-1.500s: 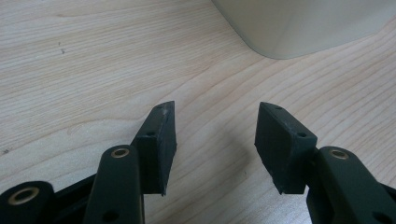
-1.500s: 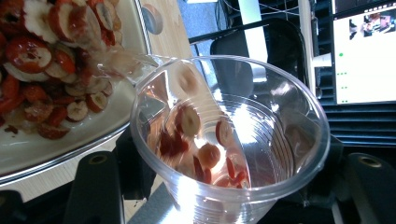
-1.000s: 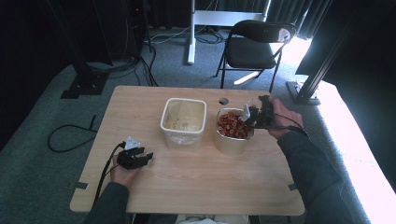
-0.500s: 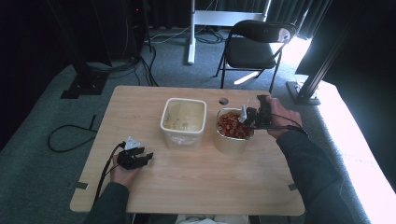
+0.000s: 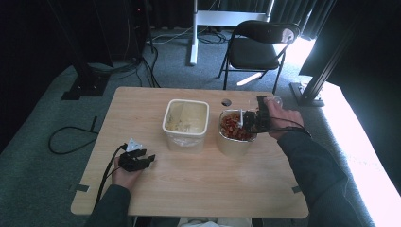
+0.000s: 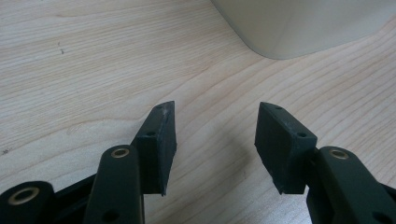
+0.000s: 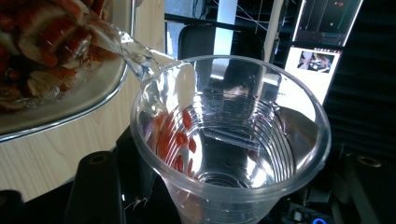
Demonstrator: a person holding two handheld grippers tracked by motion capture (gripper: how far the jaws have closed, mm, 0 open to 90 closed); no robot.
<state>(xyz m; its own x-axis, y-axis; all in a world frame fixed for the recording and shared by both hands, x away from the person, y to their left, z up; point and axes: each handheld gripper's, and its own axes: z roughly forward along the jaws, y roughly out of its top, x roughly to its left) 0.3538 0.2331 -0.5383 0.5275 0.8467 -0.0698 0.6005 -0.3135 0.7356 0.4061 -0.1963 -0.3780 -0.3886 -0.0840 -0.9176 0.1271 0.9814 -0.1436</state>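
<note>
My right gripper [image 5: 256, 119] [image 7: 229, 191] is shut on a clear plastic cup [image 7: 229, 140] [image 5: 273, 100], which is tipped over sideways toward a bowl [image 5: 235, 144] [image 7: 70, 100] of red food pieces. A thin stream of water [image 7: 133, 53] runs from the cup's lip into the bowl. My left gripper [image 5: 145, 159] [image 6: 215, 135] rests low over the wooden table [image 5: 198, 189] at the front left. It is open with nothing between its fingers, and it points at the wall of a white tub [image 6: 303, 23] [image 5: 186, 137].
The white tub stands beside the bowl at the table's middle and holds pale residue. There is a small round hole [image 5: 226, 101] in the tabletop behind the bowl. A black folding chair [image 5: 257, 47] stands beyond the far edge. A cable [image 5: 106, 175] trails from the left gripper.
The right hand with the cup has edged slightly toward the bowl. The left gripper has stayed where it was.
</note>
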